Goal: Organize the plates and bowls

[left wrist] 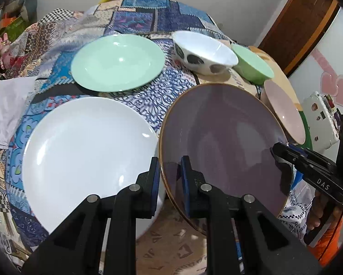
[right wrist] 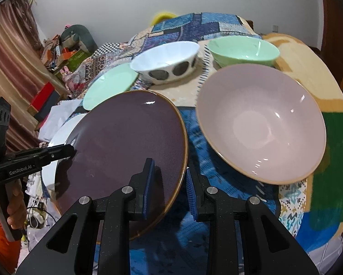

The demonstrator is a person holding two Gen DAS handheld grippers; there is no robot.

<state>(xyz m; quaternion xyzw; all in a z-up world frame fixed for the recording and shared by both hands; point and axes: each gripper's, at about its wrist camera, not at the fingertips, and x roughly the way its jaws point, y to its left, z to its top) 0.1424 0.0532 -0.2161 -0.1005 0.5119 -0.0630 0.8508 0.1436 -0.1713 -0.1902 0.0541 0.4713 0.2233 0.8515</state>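
A dark purple plate [left wrist: 221, 137] [right wrist: 125, 137] with a gold rim hangs tilted above the table, held from both sides. My left gripper [left wrist: 169, 160] is shut on its left rim and shows in the right wrist view [right wrist: 68, 150] at the plate's far edge. My right gripper [right wrist: 169, 166] is shut on the opposite rim and appears in the left wrist view [left wrist: 282, 152]. A white plate [left wrist: 89, 155] lies just left of the purple one. Behind stand a mint plate [left wrist: 117, 63], a white spotted bowl [left wrist: 203, 52], a green bowl [left wrist: 251, 65] and a pink bowl [right wrist: 260, 123].
A patchwork cloth [left wrist: 148, 18] covers the round table. White crumpled paper [left wrist: 6, 105] lies at its left edge. A white box [left wrist: 320, 116] stands off the table's right side. Clutter and a curtain [right wrist: 8, 68] fill the room's left.
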